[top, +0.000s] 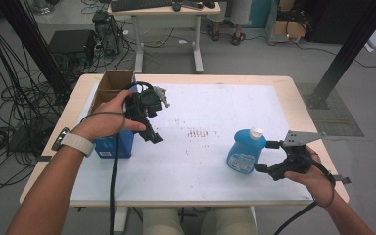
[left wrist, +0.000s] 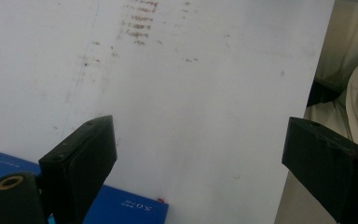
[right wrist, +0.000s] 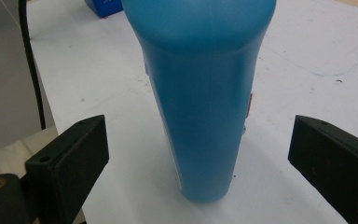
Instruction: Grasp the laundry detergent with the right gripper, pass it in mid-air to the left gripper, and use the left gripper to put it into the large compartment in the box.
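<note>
My right gripper (top: 266, 155) stands with jaws apart either side of the blue bottle (right wrist: 205, 93), which is upright on the white mat (top: 200, 161), untouched. Farther left, my left gripper (top: 152, 128) hangs empty and spread beside the blue box (top: 112, 145).

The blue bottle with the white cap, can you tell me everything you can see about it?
The blue plastic bottle with the white cap stands upright on the white table top, toward its right side. It looks see-through and full of blue liquid, with a rounded body, a narrower neck and a pale label on its front. In the right gripper view it rises between the right gripper's two black jaws, which stand wide apart and do not touch it. Only the table touches it.
</note>
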Available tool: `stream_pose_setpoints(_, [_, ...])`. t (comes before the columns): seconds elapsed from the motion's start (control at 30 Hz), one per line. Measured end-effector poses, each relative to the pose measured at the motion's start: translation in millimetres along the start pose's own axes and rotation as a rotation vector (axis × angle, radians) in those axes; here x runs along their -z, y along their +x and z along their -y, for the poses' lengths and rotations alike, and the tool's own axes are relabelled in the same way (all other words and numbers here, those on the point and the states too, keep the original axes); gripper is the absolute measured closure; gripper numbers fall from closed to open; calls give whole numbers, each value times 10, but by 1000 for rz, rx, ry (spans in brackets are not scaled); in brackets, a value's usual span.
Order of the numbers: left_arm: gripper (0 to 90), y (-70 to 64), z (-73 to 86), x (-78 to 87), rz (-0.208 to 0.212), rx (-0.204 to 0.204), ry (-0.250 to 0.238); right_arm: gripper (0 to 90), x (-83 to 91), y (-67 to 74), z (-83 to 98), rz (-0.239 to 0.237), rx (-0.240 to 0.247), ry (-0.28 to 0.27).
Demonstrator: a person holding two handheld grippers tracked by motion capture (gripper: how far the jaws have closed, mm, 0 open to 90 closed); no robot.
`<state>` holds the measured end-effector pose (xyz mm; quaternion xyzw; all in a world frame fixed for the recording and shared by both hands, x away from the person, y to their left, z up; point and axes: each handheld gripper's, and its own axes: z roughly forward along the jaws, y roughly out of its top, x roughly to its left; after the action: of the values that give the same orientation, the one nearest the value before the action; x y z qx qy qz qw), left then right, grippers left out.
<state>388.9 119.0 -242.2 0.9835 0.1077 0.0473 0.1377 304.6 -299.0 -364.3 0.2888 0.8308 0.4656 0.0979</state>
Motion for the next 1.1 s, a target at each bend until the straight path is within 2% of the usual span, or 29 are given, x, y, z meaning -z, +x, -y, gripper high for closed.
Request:
stream_pose_setpoints(0.83, [102,-2,-3,-2,-2,1,3,54,-8,-6,12,-5,12,-8])
stream_pose_setpoints(1.1, [102,-1,-3,-3,-2,1,3,53,-5,0,16,-2,0,-4])
